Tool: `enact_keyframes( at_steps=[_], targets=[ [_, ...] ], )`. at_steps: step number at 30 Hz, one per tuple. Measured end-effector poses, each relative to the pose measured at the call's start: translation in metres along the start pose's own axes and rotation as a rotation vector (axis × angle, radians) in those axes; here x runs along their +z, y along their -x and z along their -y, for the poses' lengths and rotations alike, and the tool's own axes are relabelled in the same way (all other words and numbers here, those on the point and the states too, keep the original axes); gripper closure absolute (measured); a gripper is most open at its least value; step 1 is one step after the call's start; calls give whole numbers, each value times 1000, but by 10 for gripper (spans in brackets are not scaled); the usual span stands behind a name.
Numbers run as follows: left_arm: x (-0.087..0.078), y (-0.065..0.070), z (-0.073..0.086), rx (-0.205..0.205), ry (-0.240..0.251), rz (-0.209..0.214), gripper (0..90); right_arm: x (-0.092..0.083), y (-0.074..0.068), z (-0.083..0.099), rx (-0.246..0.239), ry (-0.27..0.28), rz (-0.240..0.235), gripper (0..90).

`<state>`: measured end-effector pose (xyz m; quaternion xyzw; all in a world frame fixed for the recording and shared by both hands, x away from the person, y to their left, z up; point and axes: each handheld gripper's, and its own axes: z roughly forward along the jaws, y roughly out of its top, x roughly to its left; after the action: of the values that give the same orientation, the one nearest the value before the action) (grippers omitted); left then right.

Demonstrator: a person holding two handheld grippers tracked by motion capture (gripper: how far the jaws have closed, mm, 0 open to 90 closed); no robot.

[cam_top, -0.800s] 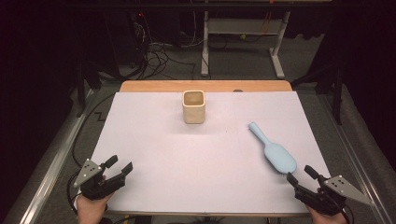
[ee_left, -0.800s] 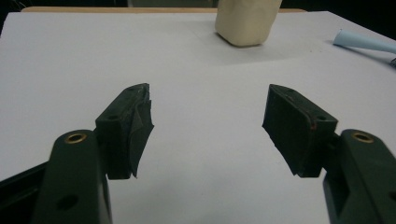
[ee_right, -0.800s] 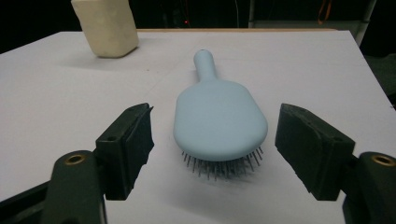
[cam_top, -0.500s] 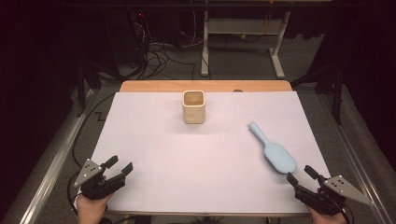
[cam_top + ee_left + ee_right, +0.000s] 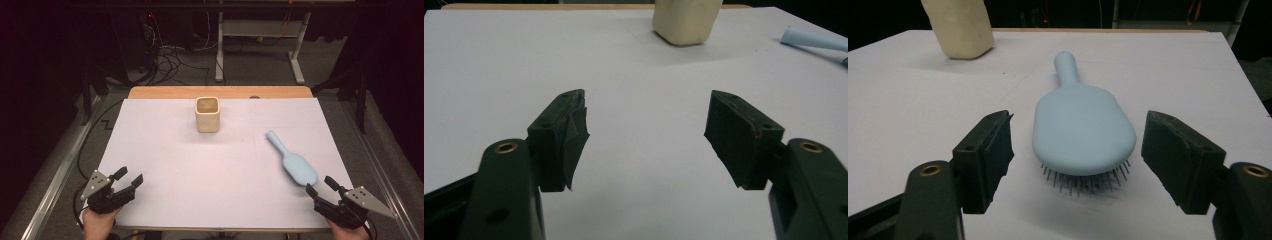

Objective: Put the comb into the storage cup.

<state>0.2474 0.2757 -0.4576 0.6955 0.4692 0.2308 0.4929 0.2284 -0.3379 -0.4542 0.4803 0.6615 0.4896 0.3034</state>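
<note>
A light blue hairbrush (image 5: 294, 161) lies bristles down on the white table cover (image 5: 215, 170), handle pointing away toward the back. My right gripper (image 5: 322, 187) is open just short of the brush head (image 5: 1083, 127), jaws wide on either side of it, touching nothing. A cream square cup (image 5: 207, 114) stands upright at the middle back; it also appears in the left gripper view as the cup (image 5: 686, 20) and in the right gripper view as the cup (image 5: 960, 27). My left gripper (image 5: 127, 178) is open near the front left corner, empty. The brush handle (image 5: 811, 39) shows far right.
The wooden table edge (image 5: 220, 92) runs along the back. Behind it are cables (image 5: 170, 62) on the floor and a white metal frame (image 5: 260, 35). A metal rail (image 5: 50, 185) runs along the left side of the table.
</note>
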Motion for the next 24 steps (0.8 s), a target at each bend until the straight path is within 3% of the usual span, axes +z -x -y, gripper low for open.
enact_keyframes(
  at_steps=[24],
  targets=[
    [1,1,0,5,-1,14,348,-1,5,-6,27,37,3,328]
  ],
)
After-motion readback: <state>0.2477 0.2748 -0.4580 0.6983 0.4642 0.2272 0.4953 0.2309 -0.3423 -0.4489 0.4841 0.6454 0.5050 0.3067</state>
